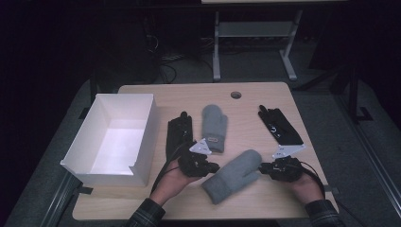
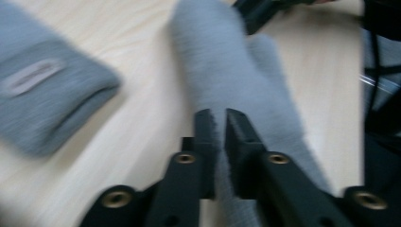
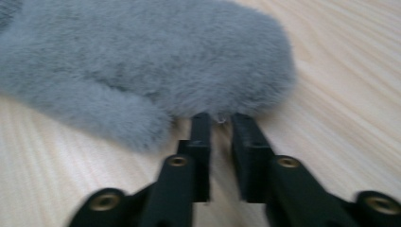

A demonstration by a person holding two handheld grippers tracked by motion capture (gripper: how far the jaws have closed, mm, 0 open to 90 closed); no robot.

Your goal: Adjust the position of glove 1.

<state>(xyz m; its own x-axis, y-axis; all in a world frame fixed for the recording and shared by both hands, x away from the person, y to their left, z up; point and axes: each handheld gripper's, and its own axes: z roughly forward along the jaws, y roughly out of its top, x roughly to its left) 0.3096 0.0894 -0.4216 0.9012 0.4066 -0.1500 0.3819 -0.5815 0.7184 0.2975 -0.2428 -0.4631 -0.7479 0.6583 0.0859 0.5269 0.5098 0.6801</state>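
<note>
So far the white box [image 1: 118,137] is empty and all four gloves sit on the table [image 1: 246,94]. Our left claw [image 2: 219,118] is pinching the near grey mitten [image 1: 231,175]; right claw [image 3: 221,120], slightly open, holds nothing.

I see a fuzzy grey mitten [image 1: 231,176] under my black grippers [image 1: 215,167], plain in colour with no pattern. A second grey mitten [image 1: 214,126] carries a small pale label near its cuff. Two gloves are black: one [image 1: 178,135] plain, the other [image 1: 279,126] with a small white mark. The box [image 1: 142,137] is white inside and out. The table [image 1: 246,101] is light wood with a fine grain. My sleeves [image 1: 147,215] look dark plaid.
</note>
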